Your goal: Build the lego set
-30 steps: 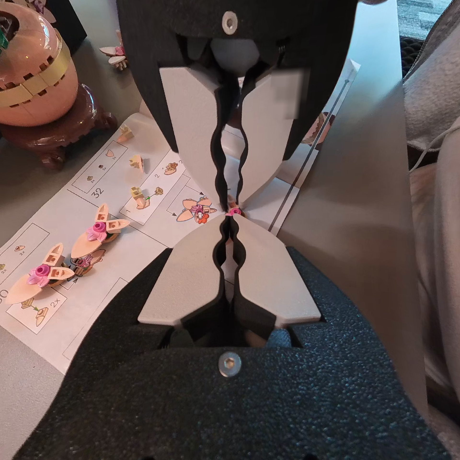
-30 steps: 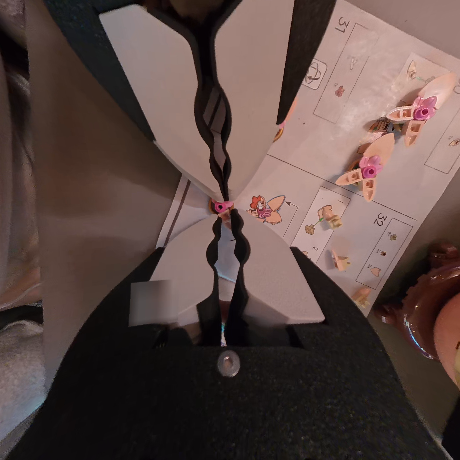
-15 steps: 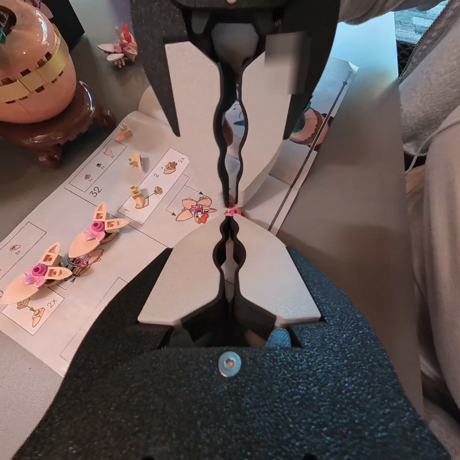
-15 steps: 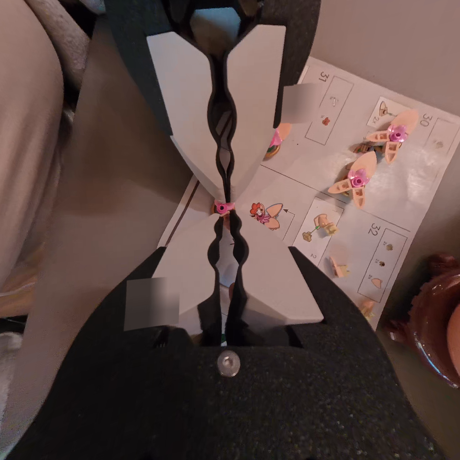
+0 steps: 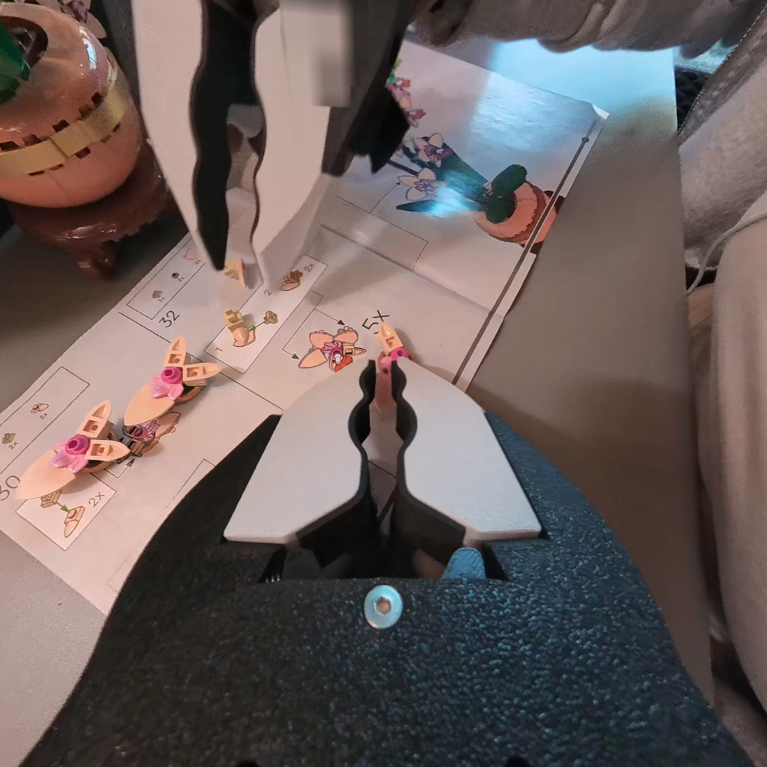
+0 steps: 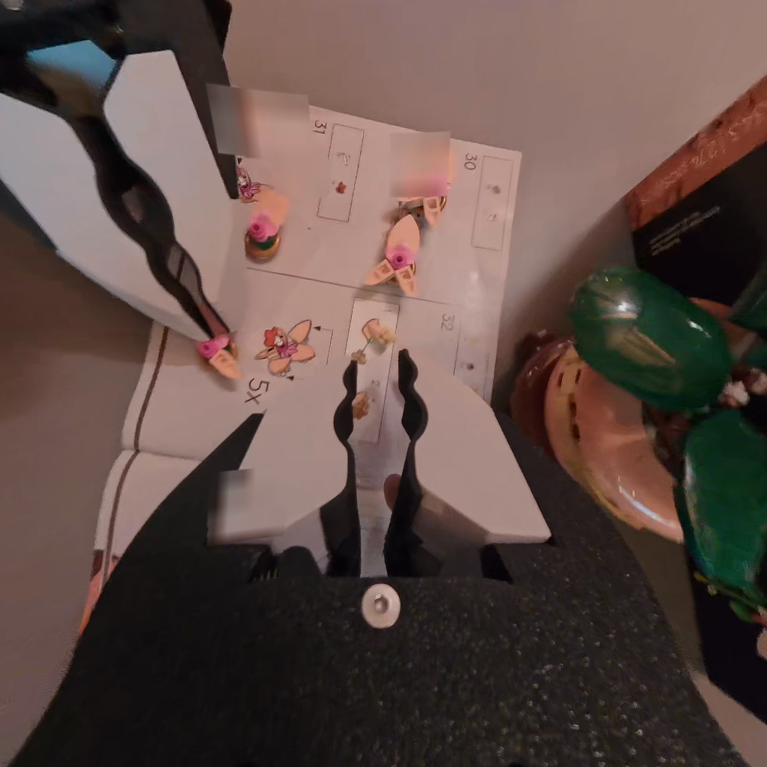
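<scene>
Here, the left gripper was seen clenched on a small flower piece, a pink stud with a peach petal, held at the very fingertips just above the middle of the left wrist view. In the right wrist view the same piece appeared at centre left, pinched by the left gripper, which came down from the upper left of that frame.

The right gripper was shown released, its jaws standing apart with nothing between them but the instruction sheet beneath. In the left wrist view the right gripper was seen in the upper left, blurred, with its tips just above a small tan piece lying on the sheet; whether it was touched could not be told.

Two finished flowers, each with peach petals and a pink centre, were laid on the sheet at the left of the left wrist view, near each other. Another small tan piece was seen between them and the right gripper. A pink stud on a round gold base was stood on the sheet in the upper middle of the right wrist view.

The sheet was spread on a grey table. A pink pot on a brown base was placed in the upper left of the left wrist view, beside the sheet; in the right wrist view green leaves were seen above it at the right edge.
</scene>
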`<state>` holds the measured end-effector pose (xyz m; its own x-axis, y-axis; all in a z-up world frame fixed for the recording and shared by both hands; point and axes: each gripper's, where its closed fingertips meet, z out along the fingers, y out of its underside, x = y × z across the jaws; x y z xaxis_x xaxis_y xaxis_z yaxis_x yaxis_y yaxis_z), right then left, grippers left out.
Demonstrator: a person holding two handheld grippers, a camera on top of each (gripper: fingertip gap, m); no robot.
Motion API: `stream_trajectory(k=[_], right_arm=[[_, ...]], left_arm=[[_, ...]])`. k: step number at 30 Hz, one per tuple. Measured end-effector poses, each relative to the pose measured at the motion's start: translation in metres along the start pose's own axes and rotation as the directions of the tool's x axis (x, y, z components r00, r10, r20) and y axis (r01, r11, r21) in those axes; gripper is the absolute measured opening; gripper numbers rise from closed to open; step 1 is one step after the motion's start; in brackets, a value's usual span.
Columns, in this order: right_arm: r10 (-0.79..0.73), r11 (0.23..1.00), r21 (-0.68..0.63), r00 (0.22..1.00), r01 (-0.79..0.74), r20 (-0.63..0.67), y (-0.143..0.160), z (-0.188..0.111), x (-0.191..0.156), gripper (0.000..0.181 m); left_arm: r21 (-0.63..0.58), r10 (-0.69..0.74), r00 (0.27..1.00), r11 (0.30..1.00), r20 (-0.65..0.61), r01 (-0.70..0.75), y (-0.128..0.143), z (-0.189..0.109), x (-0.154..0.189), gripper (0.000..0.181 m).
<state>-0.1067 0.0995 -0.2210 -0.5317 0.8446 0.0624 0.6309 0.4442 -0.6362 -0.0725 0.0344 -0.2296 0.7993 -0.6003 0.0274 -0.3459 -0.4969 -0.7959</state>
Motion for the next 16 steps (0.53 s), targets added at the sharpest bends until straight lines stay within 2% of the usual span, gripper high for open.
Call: stream_trajectory(k=[6,8,11,14,16], right_arm=[[-0.084,0.992,-0.097,0.996,0.086,0.022,0.003,0.023,0.006,0.016],[-0.086,0.992,-0.088,0.996,0.089,0.034,0.001,0.026,0.006,0.009],[-0.081,0.994,-0.066,0.995,0.085,0.055,0.001,0.024,0.002,0.008],[0.100,0.990,0.086,0.984,-0.113,0.144,-0.014,0.011,-0.007,0.007],[0.278,0.892,0.261,0.903,-0.369,0.329,-0.039,-0.010,-0.017,0.007]], left_arm=[[0.029,-0.002,1.000,1.000,0.000,0.002,-0.004,-0.003,0.000,0.012],[0.045,-0.015,1.000,0.999,0.000,0.015,-0.006,-0.005,-0.001,0.014],[0.088,-0.024,1.000,0.996,0.002,0.024,-0.011,-0.009,-0.003,0.015],[0.215,-0.055,0.995,0.976,0.080,0.036,-0.027,-0.021,-0.018,0.030],[0.341,-0.095,0.985,0.939,0.146,0.041,-0.043,-0.036,-0.031,0.030]])
